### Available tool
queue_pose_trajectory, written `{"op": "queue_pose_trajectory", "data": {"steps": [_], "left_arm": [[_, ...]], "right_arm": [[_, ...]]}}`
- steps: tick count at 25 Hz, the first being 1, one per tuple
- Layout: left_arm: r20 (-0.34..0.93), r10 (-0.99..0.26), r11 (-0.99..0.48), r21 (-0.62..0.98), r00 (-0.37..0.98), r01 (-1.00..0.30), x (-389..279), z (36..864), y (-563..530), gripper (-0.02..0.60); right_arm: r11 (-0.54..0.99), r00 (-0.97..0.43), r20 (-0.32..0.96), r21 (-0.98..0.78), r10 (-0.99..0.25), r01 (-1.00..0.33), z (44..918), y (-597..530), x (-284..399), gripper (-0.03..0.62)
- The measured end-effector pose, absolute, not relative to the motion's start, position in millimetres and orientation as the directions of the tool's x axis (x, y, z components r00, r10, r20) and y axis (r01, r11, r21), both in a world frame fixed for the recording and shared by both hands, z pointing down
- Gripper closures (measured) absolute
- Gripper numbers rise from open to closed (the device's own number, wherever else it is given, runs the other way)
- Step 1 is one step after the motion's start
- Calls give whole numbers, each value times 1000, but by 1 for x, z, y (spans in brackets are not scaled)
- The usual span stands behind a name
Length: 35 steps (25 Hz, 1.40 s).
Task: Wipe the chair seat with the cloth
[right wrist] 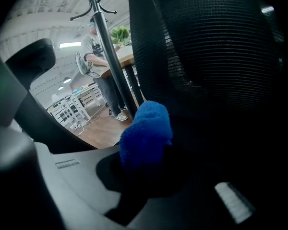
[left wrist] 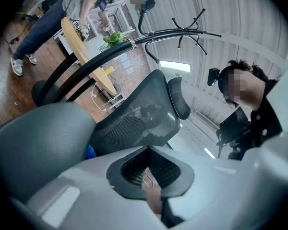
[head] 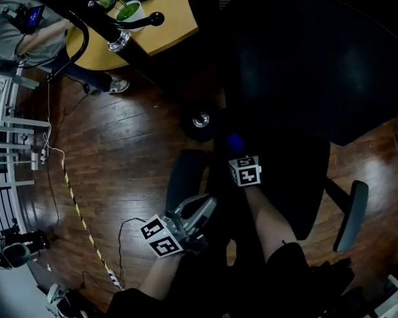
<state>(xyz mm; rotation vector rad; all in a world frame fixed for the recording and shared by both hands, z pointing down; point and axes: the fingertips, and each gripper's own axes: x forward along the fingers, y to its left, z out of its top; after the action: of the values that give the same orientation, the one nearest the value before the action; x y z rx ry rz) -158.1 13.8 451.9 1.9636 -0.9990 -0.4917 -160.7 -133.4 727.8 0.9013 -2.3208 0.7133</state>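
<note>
Left gripper [head: 200, 209], jaws closed on nothing, hangs beside the chair's armrest [head: 184, 171]. Right gripper [head: 237, 150], the nearer one, clamps the blue cloth [head: 235, 141] over the chair seat's [head: 288, 177] near edge. Most of the seat stretches toward 4 o'clock from its jaws.

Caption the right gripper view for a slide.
Right claw shut on a blue cloth beside the black mesh chair.
</note>
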Motion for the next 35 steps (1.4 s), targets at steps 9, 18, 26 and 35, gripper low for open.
{"op": "queue_pose_trajectory", "data": {"steps": [9, 18, 26, 35], "left_arm": [[43, -770, -335, 823, 637, -460, -150, 457, 12, 589], [50, -731, -369, 811, 681, -455, -126, 451, 7, 589], [80, -721, -367, 799, 688, -477, -119, 452, 1, 589], [68, -714, -384, 794, 697, -471, -114, 450, 9, 589]], "right_arm": [[539, -523, 688, -223, -503, -812, 735, -140, -94, 559], [318, -267, 777, -91, -569, -944, 752, -140, 91, 559], [150, -104, 770, -11, -629, -989, 724, -132, 223, 559], [131, -86, 746, 2, -660, -991, 722, -131, 229, 559]]}}
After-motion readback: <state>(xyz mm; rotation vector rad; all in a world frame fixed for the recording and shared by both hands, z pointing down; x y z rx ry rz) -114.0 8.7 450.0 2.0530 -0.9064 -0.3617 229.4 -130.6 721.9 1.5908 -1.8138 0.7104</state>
